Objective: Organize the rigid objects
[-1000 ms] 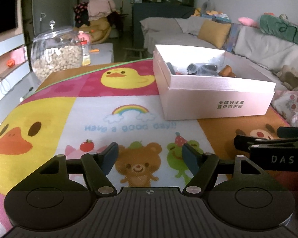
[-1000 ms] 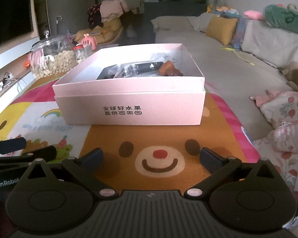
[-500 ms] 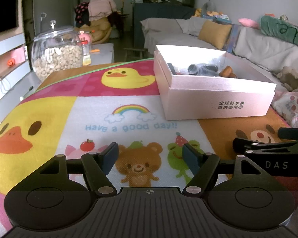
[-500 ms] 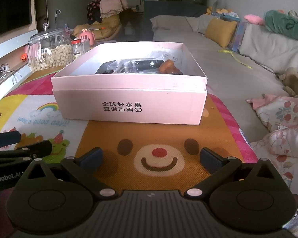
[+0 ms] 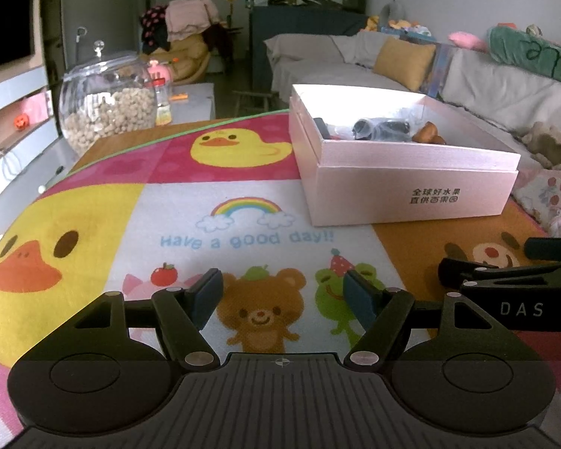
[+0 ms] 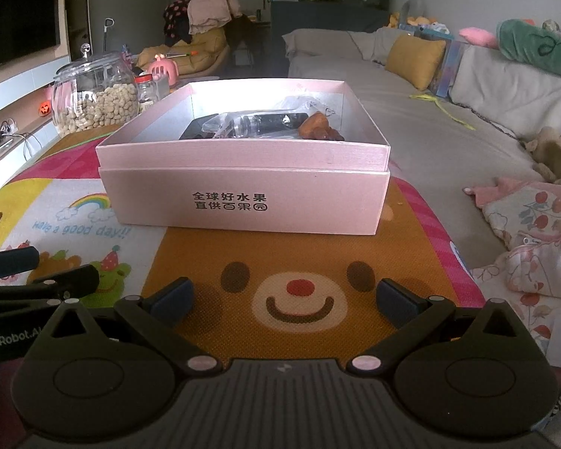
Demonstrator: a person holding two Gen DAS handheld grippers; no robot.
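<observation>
A home living room. A long grey fabric sofa (image 6: 411, 86) with a mustard-yellow cushion (image 6: 415, 58) runs along the right wall, facing a dark wall-mounted television (image 6: 18, 11). A colourful cartoon-animal play mat (image 5: 213, 217) covers the foreground, with soft toys (image 6: 535, 46) nearby.

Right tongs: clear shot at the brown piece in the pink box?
Probably yes. The right tongs are open and empty, the pink box has no lid, and the brown piece lies uncovered, though the near wall means going in from above.
</observation>
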